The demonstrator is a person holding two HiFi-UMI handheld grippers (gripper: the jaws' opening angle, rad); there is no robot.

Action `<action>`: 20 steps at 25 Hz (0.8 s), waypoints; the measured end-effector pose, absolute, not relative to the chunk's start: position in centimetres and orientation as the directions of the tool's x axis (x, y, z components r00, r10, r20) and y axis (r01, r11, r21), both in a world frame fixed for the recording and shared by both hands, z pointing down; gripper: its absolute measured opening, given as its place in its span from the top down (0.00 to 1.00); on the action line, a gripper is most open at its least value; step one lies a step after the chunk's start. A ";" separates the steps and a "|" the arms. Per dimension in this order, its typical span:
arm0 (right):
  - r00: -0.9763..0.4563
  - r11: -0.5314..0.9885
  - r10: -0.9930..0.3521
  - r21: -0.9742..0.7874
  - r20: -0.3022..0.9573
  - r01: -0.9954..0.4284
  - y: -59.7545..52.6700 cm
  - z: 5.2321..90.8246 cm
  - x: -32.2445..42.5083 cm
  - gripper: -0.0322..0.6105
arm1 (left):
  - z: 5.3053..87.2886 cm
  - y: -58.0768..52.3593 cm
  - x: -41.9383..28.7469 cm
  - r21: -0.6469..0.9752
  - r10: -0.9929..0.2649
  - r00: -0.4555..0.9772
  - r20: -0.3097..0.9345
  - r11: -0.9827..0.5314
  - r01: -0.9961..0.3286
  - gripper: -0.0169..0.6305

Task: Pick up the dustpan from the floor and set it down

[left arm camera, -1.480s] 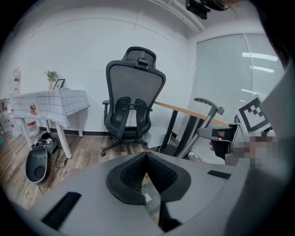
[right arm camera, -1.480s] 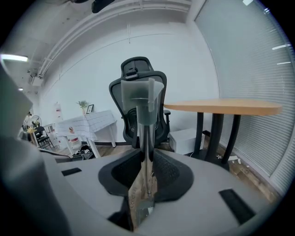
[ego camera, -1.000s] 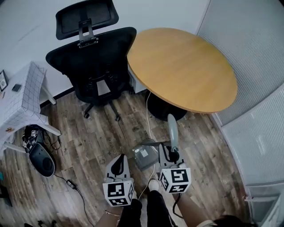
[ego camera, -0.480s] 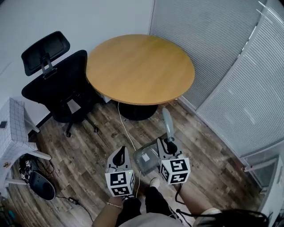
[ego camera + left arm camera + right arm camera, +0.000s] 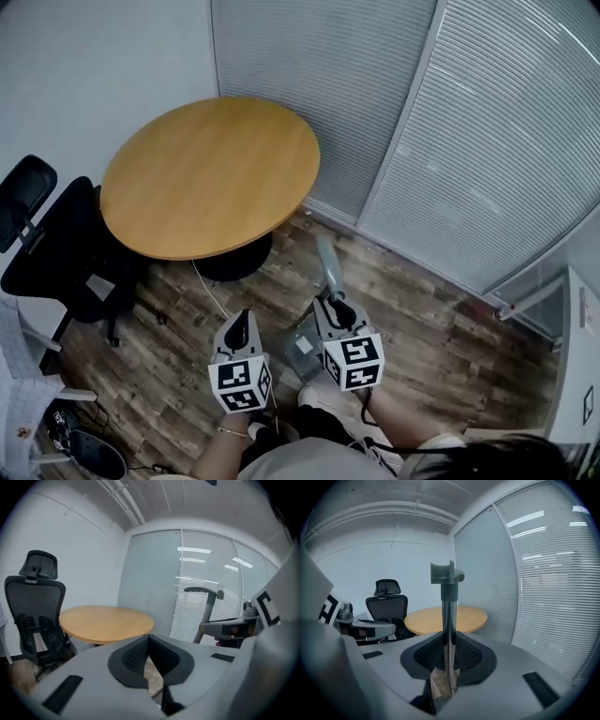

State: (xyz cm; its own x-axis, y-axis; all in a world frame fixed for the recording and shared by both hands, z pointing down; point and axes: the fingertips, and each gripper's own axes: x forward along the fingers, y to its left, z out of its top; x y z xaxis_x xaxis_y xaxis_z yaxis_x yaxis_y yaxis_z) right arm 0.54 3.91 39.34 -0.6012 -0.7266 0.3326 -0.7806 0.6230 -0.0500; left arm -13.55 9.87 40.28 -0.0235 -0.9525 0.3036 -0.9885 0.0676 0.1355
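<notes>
The grey dustpan hangs clear of the wood floor, its pan (image 5: 298, 347) low between my two grippers and its long handle (image 5: 328, 261) rising upright. My right gripper (image 5: 337, 314) is shut on the handle's metal pole (image 5: 449, 634), with the handle's grip (image 5: 446, 576) well above the jaws. To the left, my left gripper (image 5: 239, 330) is level with it, shut and empty, pads touching (image 5: 149, 656). The left gripper view shows the dustpan handle (image 5: 208, 605) and the right gripper (image 5: 234, 629) at its right side.
A round wooden table (image 5: 206, 178) stands ahead on the left, with a black office chair (image 5: 47, 253) beyond it at the left edge. A glass wall with closed blinds (image 5: 450, 141) runs along the right. A white cable (image 5: 211, 291) trails over the floor near the table's base.
Both grippers have risen and swung to the right together, carrying the dustpan up off the floor. The chair and table have slid leftward in view as the blinds came in.
</notes>
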 end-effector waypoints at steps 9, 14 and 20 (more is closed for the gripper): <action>-0.540 0.557 -0.782 -0.038 0.311 -0.830 -2.5 38.5 7.6 0.80 | 38.0 1.4 -7.9 0.102 -0.966 0.050 0.252 -0.025 -0.994 0.97; -0.497 0.513 -0.815 -0.028 0.298 -0.858 -6.2 38.1 9.4 0.80 | 37.6 -2.5 -6.8 0.109 -0.968 0.082 0.236 -0.057 -0.992 0.97; -0.451 0.466 -0.840 -0.024 0.301 -0.884 -10.9 38.7 10.6 0.80 | 38.6 -7.7 -5.8 0.115 -0.960 0.130 0.248 -0.105 -0.988 0.97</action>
State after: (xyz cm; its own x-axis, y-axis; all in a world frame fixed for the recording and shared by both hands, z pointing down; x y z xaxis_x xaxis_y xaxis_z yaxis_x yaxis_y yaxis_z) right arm 10.61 -10.92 38.70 -0.4508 -0.8403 0.3010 -0.8845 0.4659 -0.0240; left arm -5.79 -7.72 38.59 0.1304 -0.9600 0.2478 -0.9879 -0.1046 0.1146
